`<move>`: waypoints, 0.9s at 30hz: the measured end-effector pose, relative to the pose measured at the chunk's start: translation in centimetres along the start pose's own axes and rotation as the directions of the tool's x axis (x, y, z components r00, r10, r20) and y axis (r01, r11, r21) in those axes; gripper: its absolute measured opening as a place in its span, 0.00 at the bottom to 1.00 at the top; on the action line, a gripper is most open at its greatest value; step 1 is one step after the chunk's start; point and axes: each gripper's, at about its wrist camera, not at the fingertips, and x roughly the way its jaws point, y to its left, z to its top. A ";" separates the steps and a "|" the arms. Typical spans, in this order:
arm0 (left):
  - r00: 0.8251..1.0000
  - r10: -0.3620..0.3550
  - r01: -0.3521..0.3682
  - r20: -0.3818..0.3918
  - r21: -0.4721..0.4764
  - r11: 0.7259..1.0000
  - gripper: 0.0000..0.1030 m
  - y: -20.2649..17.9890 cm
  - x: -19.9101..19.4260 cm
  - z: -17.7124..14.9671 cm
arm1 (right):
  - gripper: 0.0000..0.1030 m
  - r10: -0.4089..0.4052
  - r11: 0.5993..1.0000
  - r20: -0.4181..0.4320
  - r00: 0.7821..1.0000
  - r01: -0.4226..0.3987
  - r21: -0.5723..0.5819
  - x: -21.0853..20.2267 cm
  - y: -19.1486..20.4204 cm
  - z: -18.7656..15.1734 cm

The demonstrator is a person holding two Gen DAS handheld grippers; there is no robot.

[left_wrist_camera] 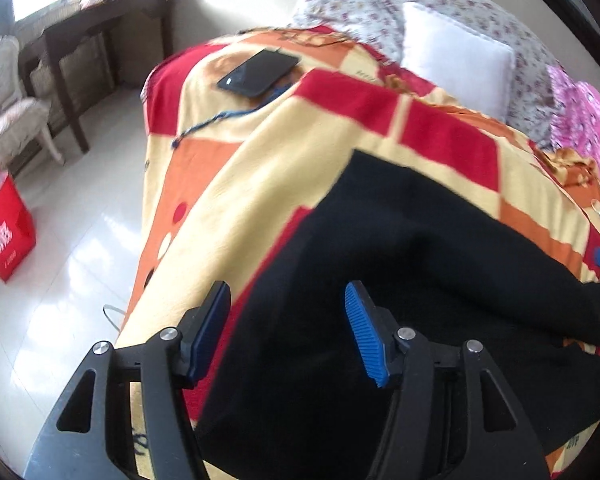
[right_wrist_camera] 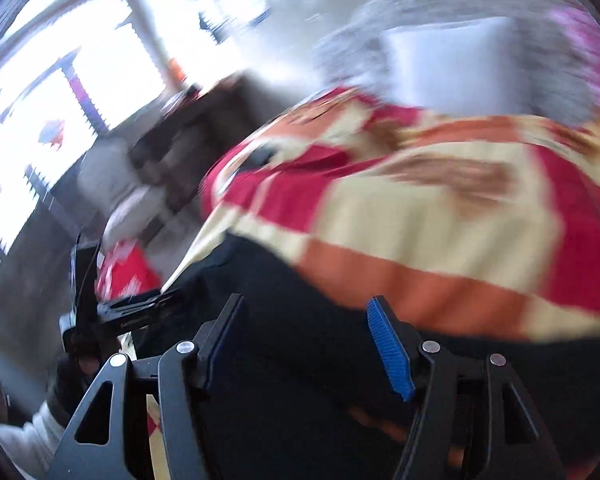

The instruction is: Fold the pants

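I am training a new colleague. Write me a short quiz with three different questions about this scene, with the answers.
1. True or false: the left gripper is shut on the black pants.
2. What lies on the blanket near its far end? A) a book B) a phone C) a cup
3. Fill in: the bag on the floor is ____ in colour.

Key
1. False: both pads stand apart, above the pants.
2. B, the phone.
3. Red, the bag.
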 end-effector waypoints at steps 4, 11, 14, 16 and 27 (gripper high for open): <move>0.999 -0.043 0.042 -0.013 -0.022 0.999 0.60 0.8 0.6 -0.2 | 0.63 -0.002 0.995 -0.102 0.995 -0.008 -0.095 6.6 2.7 2.0; 0.999 -0.052 0.052 -0.009 -0.013 0.999 0.62 0.6 0.8 -0.1 | 0.18 -0.060 0.990 -0.231 0.971 0.029 -0.137 13.1 2.6 2.2; 0.998 -0.055 0.055 -0.007 -0.008 0.998 0.62 0.8 0.3 -0.1 | 0.05 -0.041 0.991 -0.198 0.979 0.015 -0.132 12.2 3.2 1.9; 0.999 -0.049 0.049 0.012 -0.015 0.999 0.62 1.5 -0.7 -0.1 | 0.05 -0.016 0.989 -0.146 0.989 -0.005 -0.145 10.0 4.3 1.9; 0.978 0.058 -0.035 0.202 -0.113 0.993 0.62 8.7 -9.7 -1.4 | 0.02 0.058 0.962 -0.088 0.994 -0.079 -0.260 2.2 15.6 -5.9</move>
